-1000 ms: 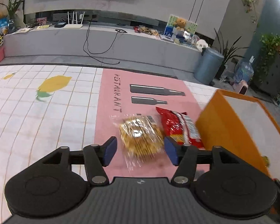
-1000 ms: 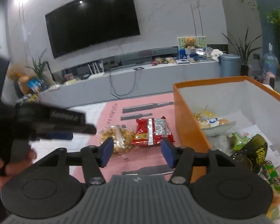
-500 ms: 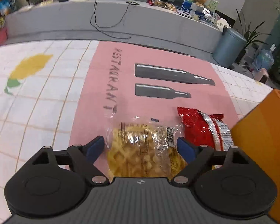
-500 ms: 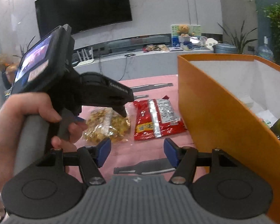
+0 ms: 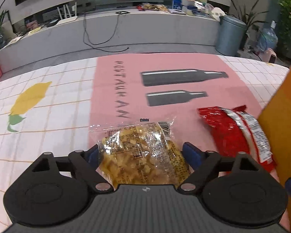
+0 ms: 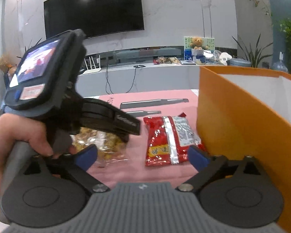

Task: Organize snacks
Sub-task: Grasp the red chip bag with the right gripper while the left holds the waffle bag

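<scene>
Jaws of both grippers just spread wide, left gripper straddling clear crinkly bag of yellow snack pieces, right gripper straddling red foil packet beside tall orange box, pink-matted counter.

both claws spread wide — left claw (tilted down), right claw just opened.

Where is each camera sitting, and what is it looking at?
Left wrist view: sits on the left gripper, looking down at the clear cookie bag between its open fingers.
Right wrist view: sits on the right gripper, looking across the pink mat at the red snack bag; a hand holding the left gripper shows.
Both see both bags and the orange box.
</scene>
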`<state>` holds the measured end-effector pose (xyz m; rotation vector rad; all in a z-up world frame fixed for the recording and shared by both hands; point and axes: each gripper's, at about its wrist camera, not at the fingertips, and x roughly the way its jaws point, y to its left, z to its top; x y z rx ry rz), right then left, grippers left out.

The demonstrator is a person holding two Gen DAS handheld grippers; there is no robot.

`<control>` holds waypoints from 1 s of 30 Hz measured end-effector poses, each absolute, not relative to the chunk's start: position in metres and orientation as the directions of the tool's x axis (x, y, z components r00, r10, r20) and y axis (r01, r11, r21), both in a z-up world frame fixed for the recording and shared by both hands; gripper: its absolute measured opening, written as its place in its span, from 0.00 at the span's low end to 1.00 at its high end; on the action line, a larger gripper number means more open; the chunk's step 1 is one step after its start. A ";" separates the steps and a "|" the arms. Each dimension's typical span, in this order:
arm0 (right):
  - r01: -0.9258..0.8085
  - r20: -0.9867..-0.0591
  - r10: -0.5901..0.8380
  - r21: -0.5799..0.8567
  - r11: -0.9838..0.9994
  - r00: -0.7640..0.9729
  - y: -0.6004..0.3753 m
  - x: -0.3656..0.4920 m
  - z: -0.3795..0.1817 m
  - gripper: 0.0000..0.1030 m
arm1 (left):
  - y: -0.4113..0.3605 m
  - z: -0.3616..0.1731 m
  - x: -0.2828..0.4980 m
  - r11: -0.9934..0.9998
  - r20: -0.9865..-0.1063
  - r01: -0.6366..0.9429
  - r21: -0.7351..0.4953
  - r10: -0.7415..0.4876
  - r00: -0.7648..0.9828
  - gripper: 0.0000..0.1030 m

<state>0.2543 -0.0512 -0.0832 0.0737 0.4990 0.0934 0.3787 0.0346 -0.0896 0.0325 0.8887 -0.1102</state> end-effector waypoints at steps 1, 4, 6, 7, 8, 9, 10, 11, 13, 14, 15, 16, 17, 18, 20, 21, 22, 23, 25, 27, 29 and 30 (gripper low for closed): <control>-0.079 -0.470 0.108 0.083 0.993 0.876 -0.049 0.256 -0.082 0.97 | 0.040 -0.089 0.379 0.994 -0.775 0.104 -0.017 -0.079 0.627 0.94; -0.049 -0.467 0.068 0.054 0.997 0.881 -0.045 0.260 -0.081 0.97 | 0.054 -0.090 0.378 0.995 -0.772 0.100 -0.018 -0.078 0.631 0.94; -0.029 -0.466 0.046 0.043 0.999 0.883 -0.044 0.264 -0.081 0.97 | 0.062 -0.090 0.378 0.994 -0.770 0.109 -0.018 -0.083 0.632 0.94; -0.024 -0.461 0.037 0.034 0.999 0.887 -0.041 0.267 -0.081 0.97 | 0.065 -0.090 0.376 0.994 -0.769 0.112 -0.018 -0.085 0.634 0.94; -0.015 -0.459 0.021 0.017 1.000 0.888 -0.038 0.271 -0.083 0.97 | 0.069 -0.090 0.375 0.994 -0.767 0.110 -0.018 -0.084 0.636 0.94; 0.002 -0.459 -0.005 -0.008 1.000 0.888 -0.033 0.275 -0.084 0.97 | 0.072 -0.091 0.375 0.994 -0.765 0.106 -0.017 -0.081 0.638 0.94; 0.026 -0.463 -0.038 -0.033 0.999 0.885 -0.029 0.282 -0.087 0.97 | 0.074 -0.091 0.375 0.995 -0.765 0.097 -0.016 -0.075 0.640 0.94; 0.044 -0.477 -0.062 -0.049 0.998 0.877 -0.025 0.289 -0.090 0.97 | 0.076 -0.091 0.374 0.996 -0.765 0.090 -0.013 -0.068 0.640 0.94; 0.071 -0.496 -0.085 -0.047 0.996 0.864 -0.022 0.303 -0.094 0.97 | 0.081 -0.090 0.374 0.996 -0.771 0.088 -0.014 -0.067 0.633 0.94; 0.080 -0.507 -0.092 -0.045 0.996 0.857 -0.021 0.309 -0.095 0.97 | 0.084 -0.090 0.374 0.996 -0.773 0.088 -0.013 -0.066 0.631 0.94; 0.083 -0.523 -0.101 -0.058 0.995 0.846 -0.019 0.316 -0.097 0.97 | 0.088 -0.091 0.373 0.997 -0.772 0.080 -0.017 -0.064 0.632 0.94; 0.069 -0.533 -0.100 -0.077 0.995 0.840 -0.016 0.323 -0.098 0.96 | 0.092 -0.091 0.374 0.998 -0.771 0.068 -0.016 -0.055 0.634 0.93; 0.058 -0.531 -0.101 -0.097 0.994 0.841 -0.014 0.327 -0.099 0.97 | 0.097 -0.090 0.374 0.998 -0.770 0.058 -0.019 -0.052 0.636 0.93; 0.053 -0.525 -0.113 -0.129 0.990 0.843 -0.011 0.330 -0.100 0.97 | 0.101 -0.090 0.375 0.998 -0.769 0.051 -0.022 -0.049 0.637 0.93; 0.044 -0.524 -0.141 -0.193 0.980 0.840 -0.004 0.338 -0.103 0.97 | 0.105 -0.091 0.376 0.999 -0.767 0.038 -0.020 -0.039 0.640 0.93; 0.048 -0.532 -0.157 -0.214 0.976 0.832 -0.001 0.343 -0.105 0.97 | 0.107 -0.091 0.376 0.999 -0.765 0.035 -0.021 -0.039 0.642 0.93; 0.052 -0.544 -0.173 -0.231 0.972 0.821 -0.001 0.349 -0.107 0.97 | 0.108 -0.092 0.377 0.999 -0.764 0.033 -0.019 -0.036 0.644 0.93; 0.058 -0.554 -0.185 -0.238 0.969 0.812 -0.002 0.355 -0.108 0.97 | 0.109 -0.092 0.377 0.999 -0.763 0.036 -0.017 -0.037 0.645 0.93; 0.080 -0.579 -0.196 -0.220 0.972 0.792 -0.009 0.364 -0.110 0.97 | 0.109 -0.092 0.377 0.999 -0.761 0.044 -0.009 -0.036 0.648 0.93; 0.097 -0.589 -0.188 -0.184 0.978 0.786 -0.018 0.370 -0.110 0.97 | 0.109 -0.092 0.376 0.999 -0.757 0.046 -0.009 -0.036 0.652 0.93; 0.094 -0.593 -0.187 -0.184 0.978 0.783 -0.020 0.374 -0.111 0.97 | 0.109 -0.092 0.376 0.999 -0.755 0.047 -0.008 -0.037 0.654 0.93; 0.090 -0.593 -0.184 -0.184 0.979 0.784 -0.019 0.375 -0.111 0.96 | 0.109 -0.092 0.376 0.999 -0.755 0.048 -0.008 -0.038 0.654 0.93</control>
